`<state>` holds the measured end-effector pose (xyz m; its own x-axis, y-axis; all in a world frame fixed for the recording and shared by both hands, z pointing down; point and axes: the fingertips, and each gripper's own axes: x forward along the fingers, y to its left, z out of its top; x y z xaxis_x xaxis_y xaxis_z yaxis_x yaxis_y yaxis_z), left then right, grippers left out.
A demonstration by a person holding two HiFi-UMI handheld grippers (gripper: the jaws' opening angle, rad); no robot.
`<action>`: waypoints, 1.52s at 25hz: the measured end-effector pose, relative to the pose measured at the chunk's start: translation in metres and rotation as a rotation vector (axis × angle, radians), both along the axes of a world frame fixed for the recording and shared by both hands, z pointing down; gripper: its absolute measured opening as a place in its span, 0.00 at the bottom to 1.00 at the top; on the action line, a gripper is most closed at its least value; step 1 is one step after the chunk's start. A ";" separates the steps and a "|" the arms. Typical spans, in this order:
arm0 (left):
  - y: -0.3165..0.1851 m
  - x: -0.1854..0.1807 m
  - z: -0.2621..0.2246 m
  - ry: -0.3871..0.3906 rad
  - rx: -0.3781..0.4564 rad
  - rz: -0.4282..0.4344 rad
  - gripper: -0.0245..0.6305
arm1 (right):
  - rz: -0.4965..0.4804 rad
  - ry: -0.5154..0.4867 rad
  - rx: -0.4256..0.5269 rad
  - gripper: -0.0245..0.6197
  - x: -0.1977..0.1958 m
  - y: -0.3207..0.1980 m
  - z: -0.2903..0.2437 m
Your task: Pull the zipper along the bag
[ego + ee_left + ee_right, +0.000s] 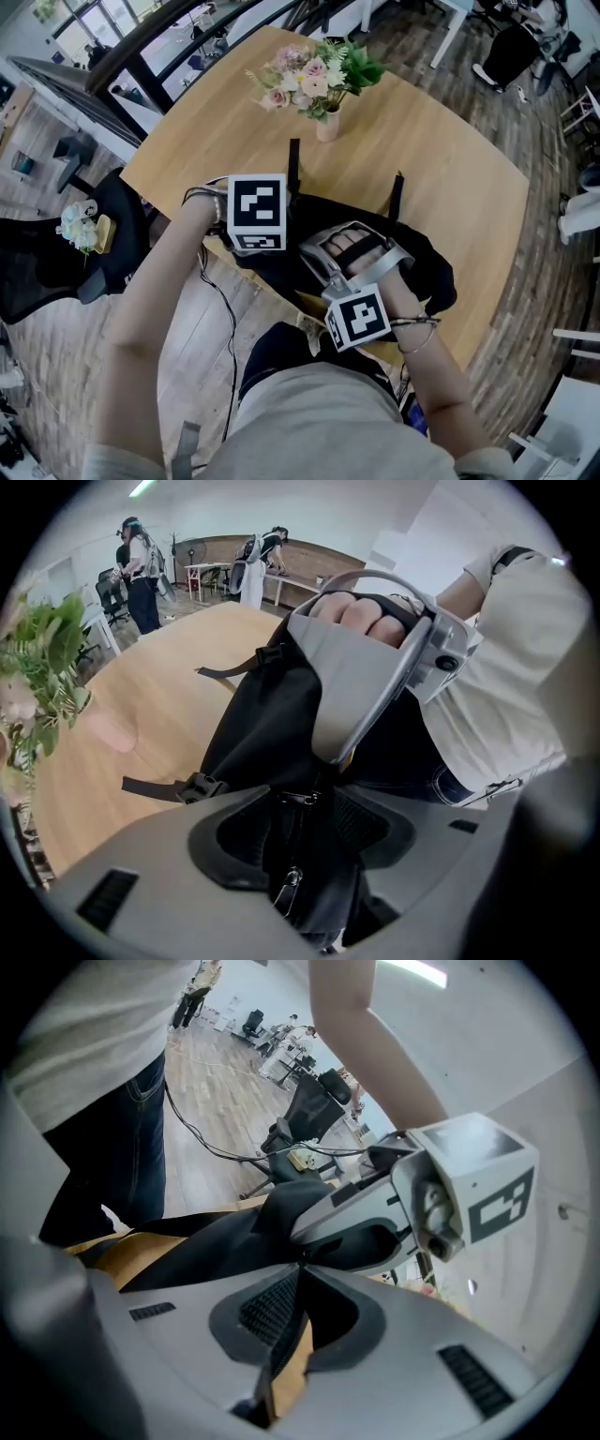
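Observation:
A black bag (427, 267) lies at the near edge of the wooden table (450, 159). My left gripper (281, 251) points steeply down onto it under its marker cube. In the left gripper view the left gripper (314, 794) is shut on the bag's black fabric along the zipper, with the slider (300, 799) near the jaw tips and a metal pull tab (286, 883) hanging between the jaws. My right gripper (314, 258) meets it tip to tip. In its own view the right gripper (298, 1274) is shut on a thin fold of the bag (216, 1237).
A vase of flowers (314, 84) stands at the middle of the table. Two bag straps (293, 164) lie stretched toward it, one with a buckle (197, 785). A black office chair (56, 253) and a floor cable (225, 319) are at the left, off the table.

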<state>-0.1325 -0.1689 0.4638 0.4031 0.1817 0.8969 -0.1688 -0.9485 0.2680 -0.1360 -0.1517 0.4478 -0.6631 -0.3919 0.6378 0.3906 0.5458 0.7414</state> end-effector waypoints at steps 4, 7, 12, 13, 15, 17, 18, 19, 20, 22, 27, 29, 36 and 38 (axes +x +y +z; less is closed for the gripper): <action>0.001 0.003 0.006 -0.023 -0.036 0.014 0.36 | -0.007 0.006 0.004 0.08 0.000 0.001 0.002; 0.004 0.003 0.006 -0.015 -0.051 0.043 0.33 | 0.006 -0.007 -0.025 0.08 0.001 0.000 0.003; 0.006 0.001 -0.003 0.021 0.000 0.061 0.26 | 0.033 -0.042 -0.060 0.08 0.001 -0.003 -0.001; 0.006 0.001 -0.005 0.027 0.011 0.056 0.25 | 0.035 -0.046 -0.061 0.08 0.001 -0.003 -0.002; 0.005 -0.001 -0.009 0.036 0.041 0.043 0.25 | 0.042 -0.051 -0.064 0.08 0.001 -0.004 -0.003; 0.002 -0.002 -0.012 0.041 0.092 0.022 0.25 | 0.056 -0.058 -0.066 0.08 0.000 -0.005 -0.004; 0.000 -0.003 -0.014 0.043 0.127 0.011 0.25 | 0.065 -0.064 -0.069 0.08 0.000 -0.006 -0.005; -0.002 -0.003 -0.017 0.045 0.168 -0.002 0.25 | 0.077 -0.073 -0.076 0.08 0.000 -0.008 -0.006; -0.004 -0.004 -0.019 0.044 0.213 -0.017 0.25 | 0.091 -0.085 -0.086 0.08 0.000 -0.009 -0.007; -0.007 -0.006 -0.025 0.040 0.314 -0.059 0.25 | 0.128 -0.118 -0.118 0.08 -0.001 -0.012 -0.011; -0.008 -0.012 -0.034 0.045 0.498 -0.168 0.25 | 0.182 -0.167 -0.193 0.08 -0.004 -0.015 -0.015; -0.005 -0.013 -0.032 0.055 0.502 -0.197 0.25 | 0.166 -0.157 -0.184 0.08 -0.004 -0.012 -0.013; 0.005 -0.018 -0.042 0.187 0.451 -0.334 0.26 | 0.126 -0.118 -0.151 0.08 -0.003 -0.006 -0.009; 0.007 -0.019 -0.043 0.207 0.445 -0.359 0.26 | 0.121 -0.114 -0.149 0.08 -0.003 -0.005 -0.008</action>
<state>-0.1514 -0.1623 0.4204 0.5440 -0.3720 0.7521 -0.4856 -0.8706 -0.0793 -0.1390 -0.1565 0.4397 -0.6880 -0.3800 0.6183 0.2343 0.6901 0.6848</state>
